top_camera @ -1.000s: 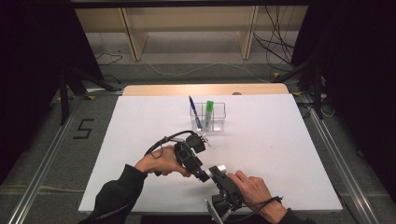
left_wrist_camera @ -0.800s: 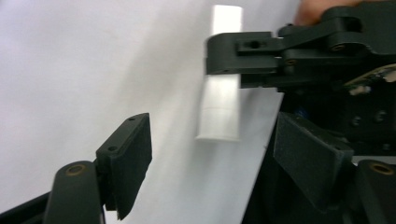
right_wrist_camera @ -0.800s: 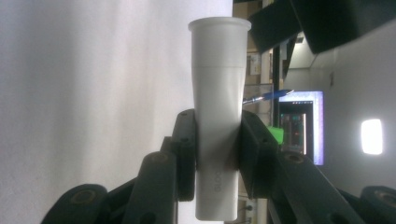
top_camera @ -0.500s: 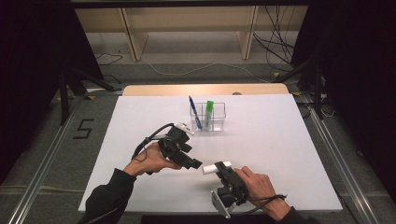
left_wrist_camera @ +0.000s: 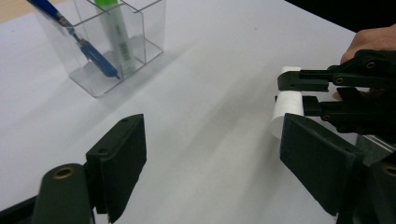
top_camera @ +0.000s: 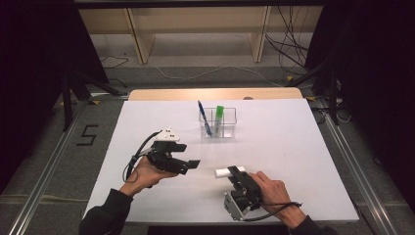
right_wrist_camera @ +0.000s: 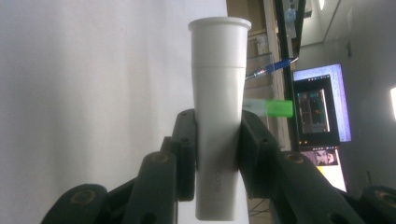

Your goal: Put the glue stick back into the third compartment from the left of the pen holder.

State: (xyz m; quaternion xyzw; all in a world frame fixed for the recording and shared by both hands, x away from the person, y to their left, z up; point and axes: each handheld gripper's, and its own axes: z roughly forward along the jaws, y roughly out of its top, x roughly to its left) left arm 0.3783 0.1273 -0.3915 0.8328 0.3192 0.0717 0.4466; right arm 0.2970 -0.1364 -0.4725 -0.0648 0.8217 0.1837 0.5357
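My right gripper (top_camera: 238, 173) is shut on a white plastic tube (top_camera: 223, 172) low over the table's front, and the tube's flared end sticks out to the left. In the right gripper view both pads clamp the tube (right_wrist_camera: 218, 70) at mid-length. My left gripper (top_camera: 190, 167) hovers a short way left of it. Its jaws have just been opening and are open, with nothing between them. In the left gripper view (left_wrist_camera: 212, 126), the tube (left_wrist_camera: 285, 105) lies ahead at the right. A clear holder (top_camera: 227, 128) at the back carries a blue pen (top_camera: 203, 120) and a green highlighter (top_camera: 219, 117).
The table is covered by a white sheet (top_camera: 293, 147) with a wooden edge (top_camera: 215, 93) at the back. Metal rails run along both sides. In the left gripper view the holder (left_wrist_camera: 149, 32) stands ahead at the upper left.
My left gripper has drawn away to the left from the right gripper, and its jaws stand wider apart. The tube stays in the right gripper, which has kept its place.
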